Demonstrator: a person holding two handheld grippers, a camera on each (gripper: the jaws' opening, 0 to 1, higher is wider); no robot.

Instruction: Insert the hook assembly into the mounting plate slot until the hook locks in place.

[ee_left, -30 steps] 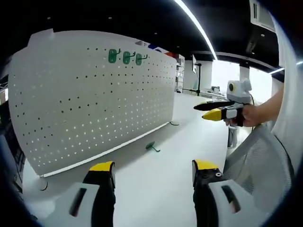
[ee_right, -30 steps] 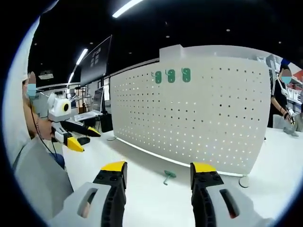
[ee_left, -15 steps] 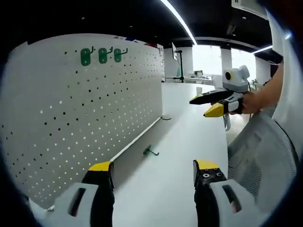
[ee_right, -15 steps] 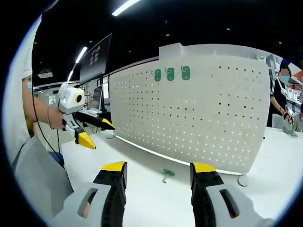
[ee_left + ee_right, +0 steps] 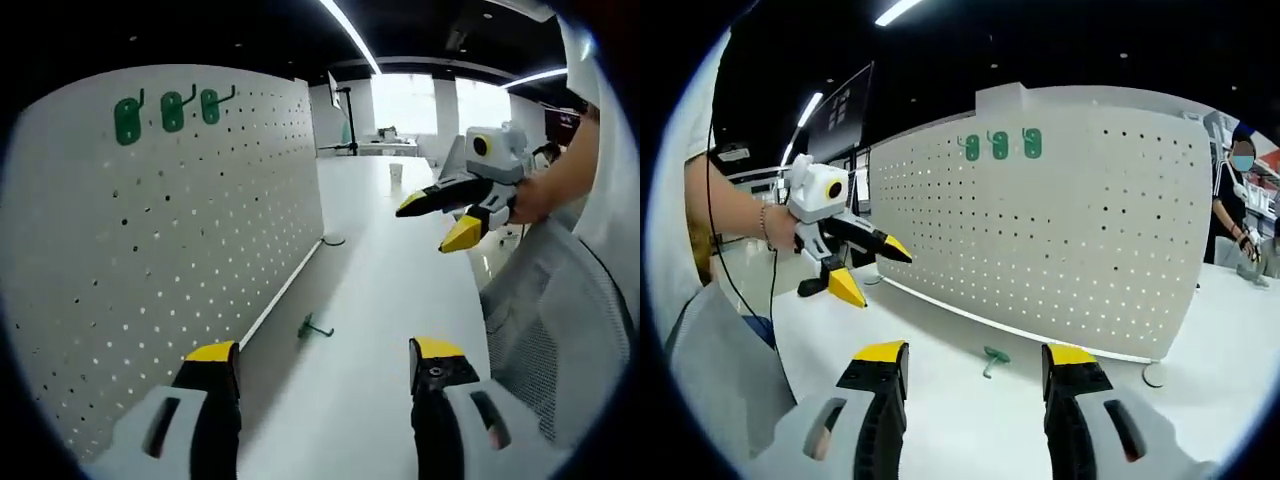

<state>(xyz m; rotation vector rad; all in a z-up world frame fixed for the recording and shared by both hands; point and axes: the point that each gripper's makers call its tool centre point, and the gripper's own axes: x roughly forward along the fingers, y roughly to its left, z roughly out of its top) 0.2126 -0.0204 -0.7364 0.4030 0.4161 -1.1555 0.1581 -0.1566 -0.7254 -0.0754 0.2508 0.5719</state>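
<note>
A small green hook (image 5: 315,328) lies on the white table near the foot of the white pegboard (image 5: 150,260); it also lies ahead of the right jaws as the green hook (image 5: 992,358). Three green hooks (image 5: 165,112) hang near the pegboard's top, also the hung hooks (image 5: 1000,146) on the pegboard (image 5: 1070,240). My left gripper (image 5: 325,365) is open above the table, short of the loose hook. My right gripper (image 5: 975,365) is open too, just short of the hook. The right gripper (image 5: 450,215) shows in the left gripper view, the left gripper (image 5: 865,265) in the right gripper view, both held in the air, jaws apart.
The white table (image 5: 390,270) runs far along the pegboard. Round feet (image 5: 1154,376) hold the pegboard up. A mesh chair back (image 5: 560,330) is at the right. A person (image 5: 1238,200) stands behind the pegboard's right end. Screens and desks stand in the dark background.
The left gripper has swung forward and closer to the pegboard, turning along its face. The right gripper stays nearly still. The loose hook has not moved.
</note>
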